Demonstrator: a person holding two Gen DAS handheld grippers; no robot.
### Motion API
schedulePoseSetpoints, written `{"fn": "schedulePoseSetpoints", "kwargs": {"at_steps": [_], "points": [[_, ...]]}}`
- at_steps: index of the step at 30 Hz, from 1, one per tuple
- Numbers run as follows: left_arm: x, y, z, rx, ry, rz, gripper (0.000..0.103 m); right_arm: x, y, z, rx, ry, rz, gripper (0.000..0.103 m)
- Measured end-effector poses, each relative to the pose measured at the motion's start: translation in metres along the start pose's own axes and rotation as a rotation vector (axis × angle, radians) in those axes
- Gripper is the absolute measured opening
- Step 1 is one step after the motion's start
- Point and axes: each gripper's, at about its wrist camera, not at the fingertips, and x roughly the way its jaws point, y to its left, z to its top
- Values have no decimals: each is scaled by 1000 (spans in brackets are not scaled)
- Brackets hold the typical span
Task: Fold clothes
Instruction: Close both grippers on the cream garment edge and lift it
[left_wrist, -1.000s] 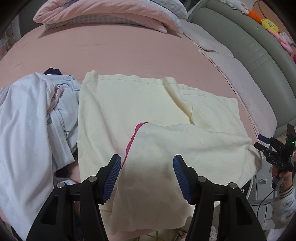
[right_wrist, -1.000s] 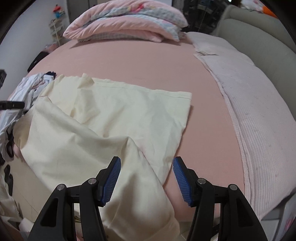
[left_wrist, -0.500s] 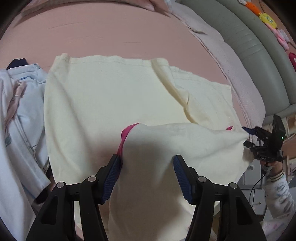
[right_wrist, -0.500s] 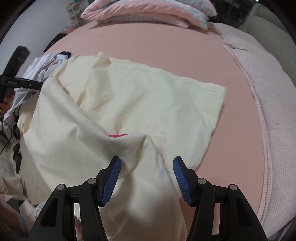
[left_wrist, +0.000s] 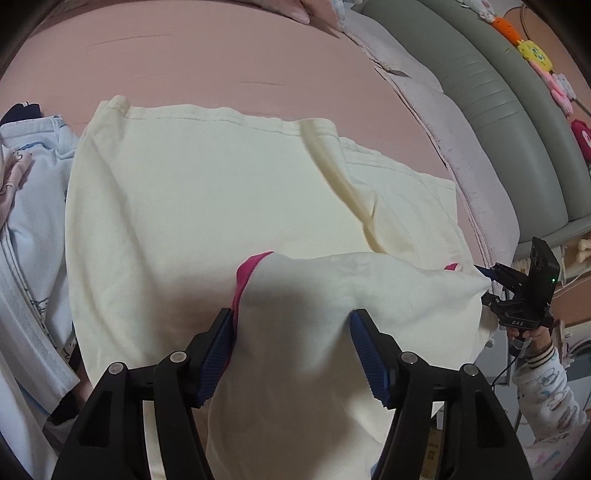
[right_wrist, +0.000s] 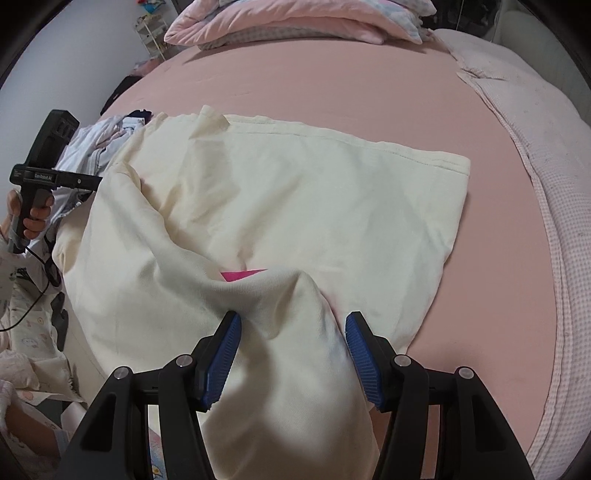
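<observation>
Left wrist view: cream shirt (left_wrist: 207, 206) lies spread on the pink bed (left_wrist: 184, 62), its near part raised in a fold that drapes between the left gripper (left_wrist: 291, 354) fingers (left_wrist: 218, 354); a pink trim (left_wrist: 245, 275) shows at the fold's 10 o'clock corner. Only this view shows the grey headboard (left_wrist: 491, 103) at 2 o'clock with soft toys (left_wrist: 532, 51) along it, and a pale blue clothes pile (left_wrist: 29, 206) at 9 o'clock. The right gripper (left_wrist: 517, 295) appears at 3 o'clock, held by a hand (left_wrist: 532, 339) in a patterned sleeve, tips at the fold's far corner. Right wrist view: same shirt (right_wrist: 295, 192), fold draped between the right gripper (right_wrist: 293, 354) fingers (right_wrist: 364, 358). Only this view shows the pillows (right_wrist: 295, 22) at 12 o'clock and a white rack (right_wrist: 149, 33) at 11 o'clock; the left gripper (right_wrist: 74, 181) sits at 9 o'clock, gripped by a hand (right_wrist: 31, 214). Both grippers tilt steeply down toward the bed. Left fingers have just been opening, standing spread with cloth bunched between them; right fingers also spread around cloth; pads do not visibly press it.
</observation>
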Motion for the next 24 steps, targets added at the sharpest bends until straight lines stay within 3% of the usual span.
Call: {"fn": "schedulePoseSetpoints", "kwargs": {"at_steps": [9, 10, 12, 13, 15, 19, 24], "points": [[1, 2, -8, -19, -79, -10, 60, -1, 1, -1, 19, 0, -17, 54], [1, 2, -10, -26, -95, -5, 57, -1, 3, -1, 20, -3, -22, 52], [0, 1, -14, -45, -121, 17, 35, -2, 8, -2, 21, -10, -41, 43], [0, 0, -16, -54, -134, 23, 31, -2, 9, -3, 22, -13, -58, 39], [0, -5, -20, -63, -161, 49, 19, -2, 12, -3, 33, -12, -95, 19], [-8, -17, -31, -75, -229, 129, 13, -6, 17, -6, 50, -52, -163, 6], [-19, -17, -51, -129, -296, 165, 10, -9, 24, -9, 40, -70, -281, 4]]}}
